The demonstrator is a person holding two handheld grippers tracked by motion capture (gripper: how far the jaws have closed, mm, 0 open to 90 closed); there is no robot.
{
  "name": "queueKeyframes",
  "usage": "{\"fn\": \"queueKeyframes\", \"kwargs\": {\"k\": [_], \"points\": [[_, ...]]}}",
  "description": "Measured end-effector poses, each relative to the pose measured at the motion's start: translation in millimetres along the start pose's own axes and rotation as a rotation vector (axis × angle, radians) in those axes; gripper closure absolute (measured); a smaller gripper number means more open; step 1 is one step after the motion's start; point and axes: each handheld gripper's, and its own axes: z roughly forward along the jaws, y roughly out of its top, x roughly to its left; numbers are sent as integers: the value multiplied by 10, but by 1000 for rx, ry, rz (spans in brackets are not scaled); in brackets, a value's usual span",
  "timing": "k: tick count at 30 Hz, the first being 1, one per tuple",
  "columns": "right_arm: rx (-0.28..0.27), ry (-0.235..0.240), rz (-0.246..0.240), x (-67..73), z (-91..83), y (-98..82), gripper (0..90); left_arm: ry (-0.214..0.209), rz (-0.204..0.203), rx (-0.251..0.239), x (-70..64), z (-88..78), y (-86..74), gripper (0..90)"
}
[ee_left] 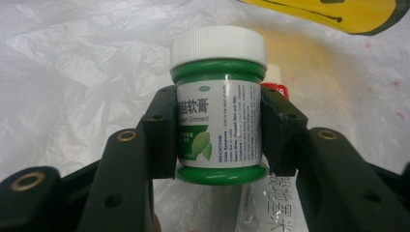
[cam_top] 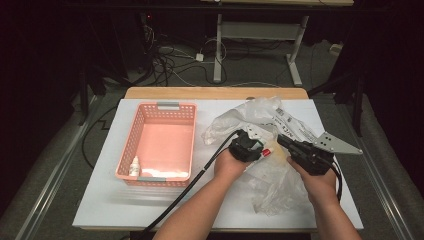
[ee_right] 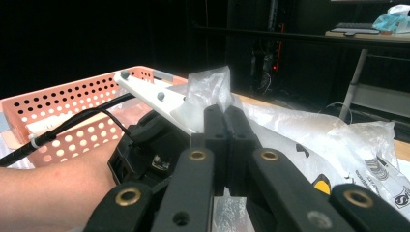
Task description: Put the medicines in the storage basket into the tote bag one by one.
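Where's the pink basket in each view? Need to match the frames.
High view: pink basket left of centre on the white table, left of the left gripper.
Left gripper view: not in it.
Right gripper view: pink basket at left, behind the left gripper's body.
Shared landmark: the clear plastic bag.

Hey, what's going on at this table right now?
A person is unpacking a plastic bag. The right gripper pinches a fold of the bag, while the left gripper grips a green jar with a white lid at the bag. A pink basket to the left holds a small white bottle.
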Motion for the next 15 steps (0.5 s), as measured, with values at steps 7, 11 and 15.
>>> {"fn": "queueKeyframes", "kwargs": {"k": [7, 11, 15], "points": [[-1, -1, 0, 6, -12, 0, 900, -23, 46, 14, 61, 50, -7, 531], [-4, -1, -1, -1, -15, 2, 900, -1, -10, -8, 28, 16, 3, 461], [-2, 0, -1, 6, -7, 1, 900, -4, -30, -18, -10, -47, 21, 419]]}}
